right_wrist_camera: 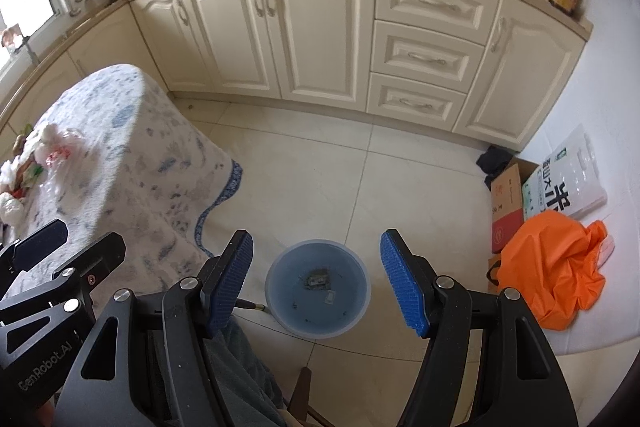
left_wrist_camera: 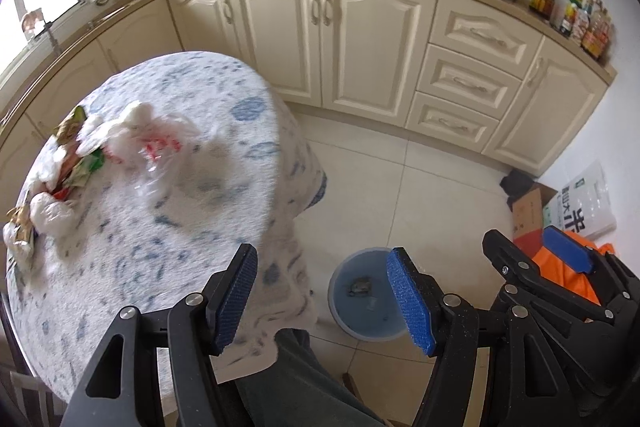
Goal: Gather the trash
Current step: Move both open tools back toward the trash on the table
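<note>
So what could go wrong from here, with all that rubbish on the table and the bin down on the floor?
1. The trash pile is loose, light wrappers and plastic; grabbing one piece may drag others off the tablecloth.
2. The blue bin sits low on the floor beyond the table edge, so a dropped piece could miss it.
3. Both the left gripper and the right gripper are open, holding nothing.
</note>
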A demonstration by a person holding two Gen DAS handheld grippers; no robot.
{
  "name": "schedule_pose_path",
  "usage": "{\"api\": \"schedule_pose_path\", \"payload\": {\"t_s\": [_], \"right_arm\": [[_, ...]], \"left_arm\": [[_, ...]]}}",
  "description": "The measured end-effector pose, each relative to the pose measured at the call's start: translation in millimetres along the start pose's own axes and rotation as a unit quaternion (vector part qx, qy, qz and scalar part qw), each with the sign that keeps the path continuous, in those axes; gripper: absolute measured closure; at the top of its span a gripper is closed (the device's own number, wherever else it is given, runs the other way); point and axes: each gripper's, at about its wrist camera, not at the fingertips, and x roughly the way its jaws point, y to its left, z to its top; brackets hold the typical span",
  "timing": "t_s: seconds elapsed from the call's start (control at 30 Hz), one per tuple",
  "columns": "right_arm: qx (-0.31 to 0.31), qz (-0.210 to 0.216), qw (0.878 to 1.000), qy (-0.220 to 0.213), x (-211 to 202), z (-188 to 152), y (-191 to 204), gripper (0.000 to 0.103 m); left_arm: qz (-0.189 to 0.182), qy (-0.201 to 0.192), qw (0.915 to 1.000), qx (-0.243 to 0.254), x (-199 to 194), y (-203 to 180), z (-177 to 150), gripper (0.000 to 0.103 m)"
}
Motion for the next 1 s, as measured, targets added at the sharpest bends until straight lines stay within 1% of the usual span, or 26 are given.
{"api": "schedule_pose_path", "payload": {"t_s": [0.23, 0.4, 0.53, 0.63, 0.8, 0.87, 0.93, 0.97, 1.0], "right_arm": [[-0.046, 0.038, 0.998, -0.016, -12, -4, 53, 0.035], [-0.087, 0.072, 0.993, -0.022, -19, -12, 98, 0.035], [-0.119, 0.093, 0.988, -0.027, -24, -18, 133, 0.031], [-0.136, 0.106, 0.985, -0.028, -25, -23, 156, 0.030], [-0.163, 0.121, 0.979, -0.029, -22, -20, 188, 0.027], [-0.173, 0.124, 0.977, -0.030, -21, -16, 199, 0.025], [-0.181, 0.127, 0.975, -0.030, -19, -12, 206, 0.023], [-0.186, 0.127, 0.974, -0.030, -17, -9, 213, 0.022], [-0.189, 0.127, 0.973, -0.031, -15, -6, 215, 0.017]], "left_arm": [[0.043, -0.022, 0.9974, -0.053, -36, 52, -30, 0.040], [0.074, -0.024, 0.9918, -0.102, -58, 93, -57, 0.040], [0.093, -0.025, 0.9855, -0.140, -72, 122, -74, 0.040], [0.101, -0.022, 0.9812, -0.163, -77, 141, -80, 0.039], [0.118, -0.018, 0.9747, -0.189, -79, 167, -83, 0.039], [0.120, -0.015, 0.9717, -0.203, -78, 178, -82, 0.036], [0.124, -0.016, 0.9693, -0.212, -74, 188, -78, 0.023], [0.127, -0.018, 0.9680, -0.216, -73, 192, -76, 0.021], [0.128, -0.019, 0.9669, -0.220, -71, 196, -74, 0.019]]}}
